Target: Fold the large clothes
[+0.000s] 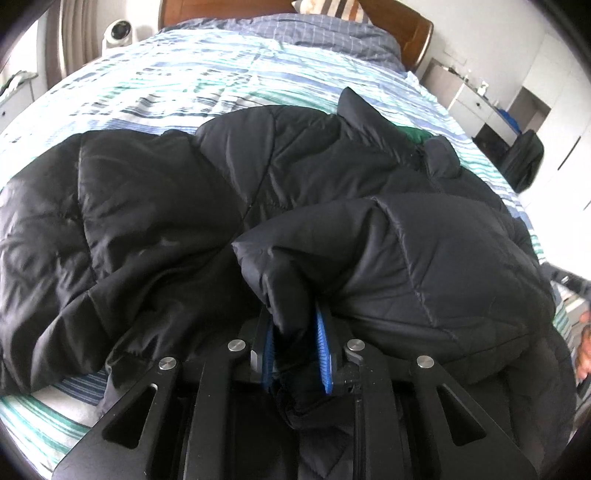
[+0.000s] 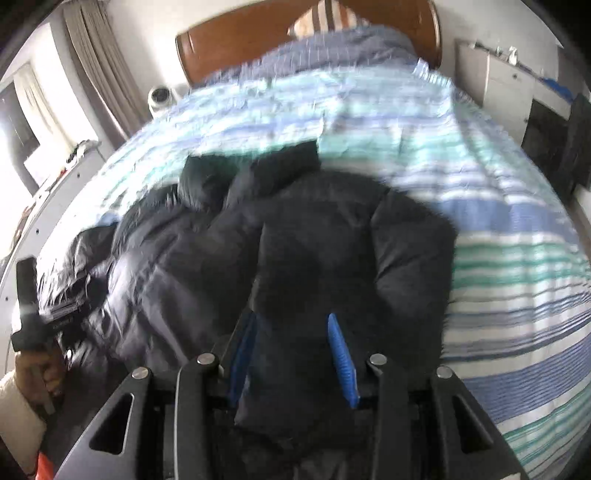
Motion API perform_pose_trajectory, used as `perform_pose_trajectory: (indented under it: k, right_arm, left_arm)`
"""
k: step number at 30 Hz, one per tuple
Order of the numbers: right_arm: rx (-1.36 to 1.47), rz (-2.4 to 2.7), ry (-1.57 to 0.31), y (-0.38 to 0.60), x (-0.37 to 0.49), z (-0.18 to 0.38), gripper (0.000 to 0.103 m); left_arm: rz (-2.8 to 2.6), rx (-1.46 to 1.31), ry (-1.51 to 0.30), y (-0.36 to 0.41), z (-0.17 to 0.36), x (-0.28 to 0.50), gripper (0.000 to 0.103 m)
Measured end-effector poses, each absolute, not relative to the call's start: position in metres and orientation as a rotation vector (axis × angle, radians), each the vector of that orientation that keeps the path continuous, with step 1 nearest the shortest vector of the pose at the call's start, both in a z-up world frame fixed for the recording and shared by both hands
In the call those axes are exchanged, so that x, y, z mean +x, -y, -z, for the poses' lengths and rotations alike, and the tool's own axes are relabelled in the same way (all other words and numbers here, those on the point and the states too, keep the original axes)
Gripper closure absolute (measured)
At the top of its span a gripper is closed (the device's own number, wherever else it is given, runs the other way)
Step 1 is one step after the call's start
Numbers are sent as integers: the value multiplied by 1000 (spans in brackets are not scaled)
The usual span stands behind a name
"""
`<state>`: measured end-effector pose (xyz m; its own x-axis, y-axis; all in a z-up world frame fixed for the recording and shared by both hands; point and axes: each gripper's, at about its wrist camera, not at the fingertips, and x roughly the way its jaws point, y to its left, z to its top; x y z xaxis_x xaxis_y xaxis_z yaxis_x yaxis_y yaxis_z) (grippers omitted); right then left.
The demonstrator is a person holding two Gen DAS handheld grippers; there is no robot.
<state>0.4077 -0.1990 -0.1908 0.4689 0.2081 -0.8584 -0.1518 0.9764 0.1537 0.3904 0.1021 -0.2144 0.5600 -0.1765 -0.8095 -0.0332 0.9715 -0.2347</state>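
A large black puffer jacket (image 1: pixel 155 221) lies spread across the striped bed (image 1: pixel 184 74). My left gripper (image 1: pixel 295 325) is shut on a bunched fold of the jacket near its near edge, with fabric squeezed between the blue pads (image 1: pixel 323 350). In the blurred right wrist view the jacket (image 2: pixel 332 240) lies in a heap on the bed (image 2: pixel 517 258). My right gripper (image 2: pixel 293 328) has a thick fold of jacket between its blue pads (image 2: pixel 341 354) and grips it. The left gripper and the hand holding it (image 2: pixel 29 325) show at the far left of that view.
A wooden headboard (image 1: pixel 406 29) and a striped pillow (image 1: pixel 325 7) are at the far end. A white fan (image 1: pixel 118 31) stands at the left. White cabinets (image 1: pixel 480 99) and a dark bag (image 1: pixel 524 158) stand at the right of the bed.
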Motion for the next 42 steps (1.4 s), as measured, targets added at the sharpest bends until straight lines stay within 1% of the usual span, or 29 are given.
perform_pose_trajectory:
  k: [2,3,6,8,9,10,11,12,13,14,15,16,21,25,33,39,41,42]
  right_arm:
    - [84,-226,-1147,196,414,221,62]
    - [83,-217,-1131,194,414,225,62]
    - [45,-182,-1116,186,412,221,62]
    - [37,-168,-1082,184,402,206,62]
    - [46,-176,-1048,184,392,194,62]
    - [51,-180,-1014,186,380,182,58]
    - [49,-177,-990,186,372,172,54]
    - [42,-166,-949,189,355,157,44]
    - [43,-160,-923,192,342,148,36]
    - [50,-156,-893,200,329,137,33]
    - [60,-150,-867,207,316,128,26]
    - [68,-139,-839,215,299,119,21]
    - [120,-88,-719,240,220,96,20]
    - [143,-69,-698,242,175,95,17]
    - [180,-101,-716,235,137,101,17]
    - [178,-189,-625,217,121,75,17]
    - [168,-217,-614,210,119,69,15]
    - [166,-228,-611,208,118,68,11]
  left_arm:
    - [85,-219,-970,-100,214,389,83]
    - [83,-213,-969,-99,213,389,83]
    - [74,-198,-966,-98,211,388,82]
    - [38,-171,-945,-95,203,380,77]
    - [27,-163,-937,-93,199,376,66]
    - [9,-153,-921,-92,193,369,49]
    - [-5,-143,-897,-90,186,360,40]
    - [-11,-139,-873,-90,179,352,27]
    - [-19,-136,-844,-88,171,341,19]
    - [-29,-135,-820,-86,163,330,16]
    - [-38,-133,-809,-84,158,321,10]
    - [-45,-134,-796,-82,151,311,7]
    - [-51,-112,-731,-67,123,255,5]
    - [-36,-100,-708,-57,114,210,4]
    - [-21,-153,-749,-54,117,148,4]
    - [31,-219,-826,-65,118,130,4]
    - [59,-247,-868,-69,119,132,4]
    - [62,-253,-877,-70,120,132,4]
